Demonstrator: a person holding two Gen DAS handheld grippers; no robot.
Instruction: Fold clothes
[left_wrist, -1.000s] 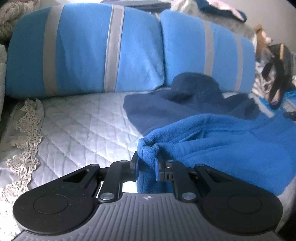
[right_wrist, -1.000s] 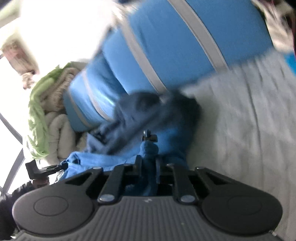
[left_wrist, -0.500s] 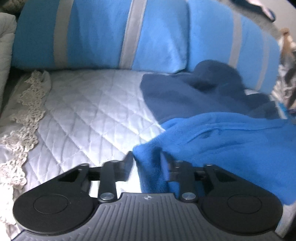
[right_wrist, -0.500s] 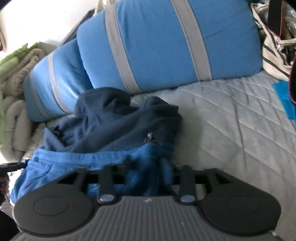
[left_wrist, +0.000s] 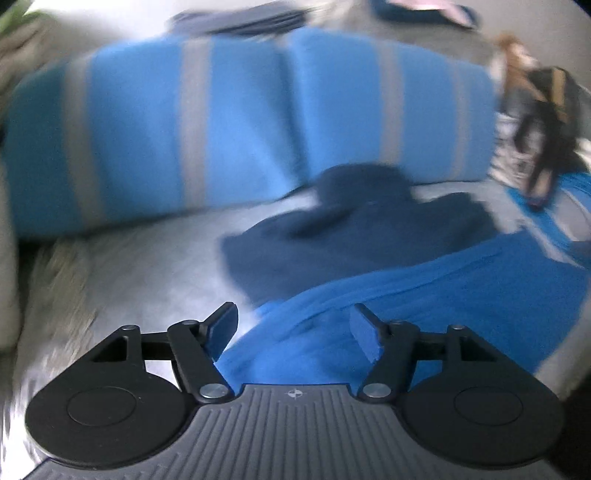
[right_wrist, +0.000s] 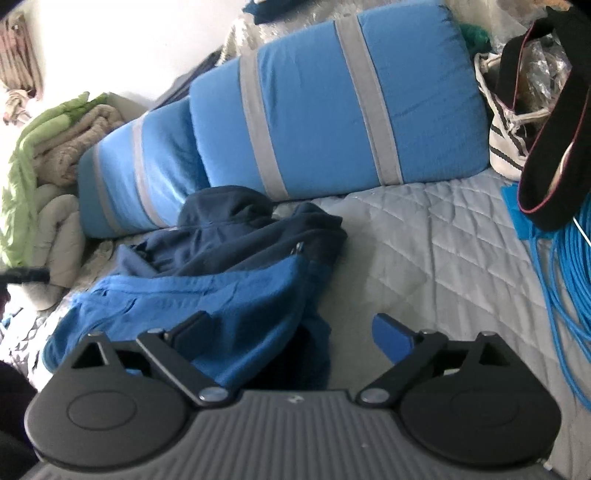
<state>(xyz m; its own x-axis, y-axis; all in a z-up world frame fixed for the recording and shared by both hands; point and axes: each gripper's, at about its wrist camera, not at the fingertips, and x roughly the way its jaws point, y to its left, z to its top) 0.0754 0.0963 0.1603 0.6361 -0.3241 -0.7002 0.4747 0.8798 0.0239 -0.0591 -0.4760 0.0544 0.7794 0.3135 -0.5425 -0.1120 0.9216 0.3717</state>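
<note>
A bright blue fleece garment lies folded on the grey quilted bed, its near edge under both grippers. Behind it sits a crumpled navy fleece against the pillows. My left gripper is lifted above the blue garment, jaws opening, its pads clear of the cloth below. In the right wrist view my right gripper stands wide with its jaws still opening; the blue cloth lies loose under the left finger and nothing is pinched.
Two blue pillows with grey stripes line the back of the bed. Folded blankets are stacked at the left. A black strap and striped bag and a coil of blue cable sit at the right.
Both grippers were shut on the blue garment's edge a second ago; both have let go and opened. The left one has risen and pulled back, and the garment has dropped flat on the bed.
</note>
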